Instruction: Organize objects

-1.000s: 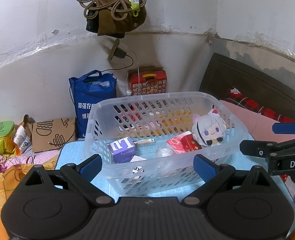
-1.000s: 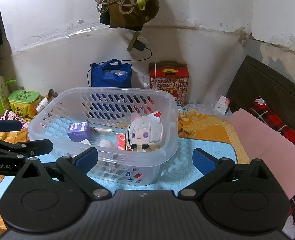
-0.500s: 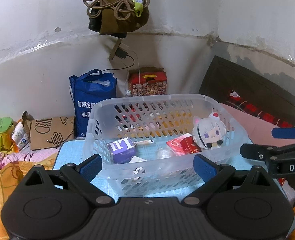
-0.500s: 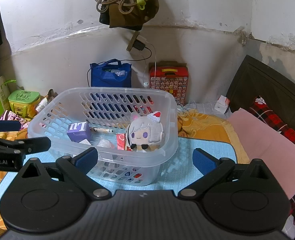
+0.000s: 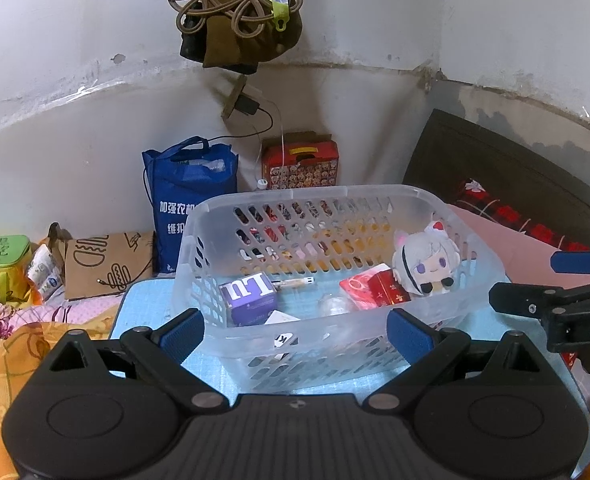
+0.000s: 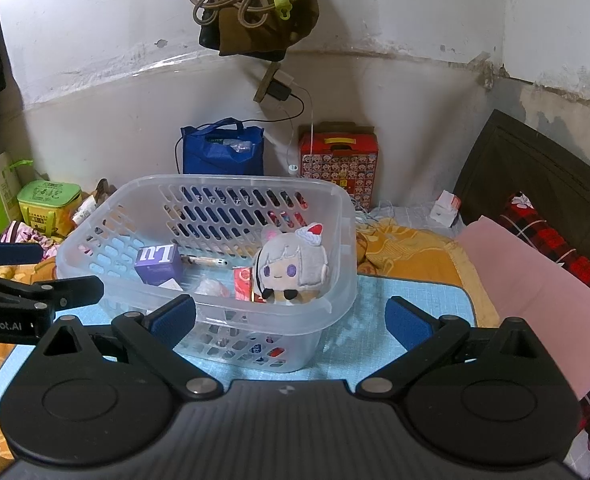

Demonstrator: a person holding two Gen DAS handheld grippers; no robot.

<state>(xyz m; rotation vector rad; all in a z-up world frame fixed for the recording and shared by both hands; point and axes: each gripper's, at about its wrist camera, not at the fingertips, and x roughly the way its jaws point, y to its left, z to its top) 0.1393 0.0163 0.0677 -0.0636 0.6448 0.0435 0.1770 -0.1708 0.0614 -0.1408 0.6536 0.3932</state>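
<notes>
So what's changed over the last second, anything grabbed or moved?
Nothing grabbed. The left gripper drifted slightly, so the basket sits a bit lower in its view. Both grippers stay open and empty, right gripper steady. The plush doll and purple box are unmoved.

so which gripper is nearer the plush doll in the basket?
Right. The right gripper sits just in front of the plush doll, at the basket corner holding it. The left gripper faces the purple box end, with the doll off to its right.
</notes>
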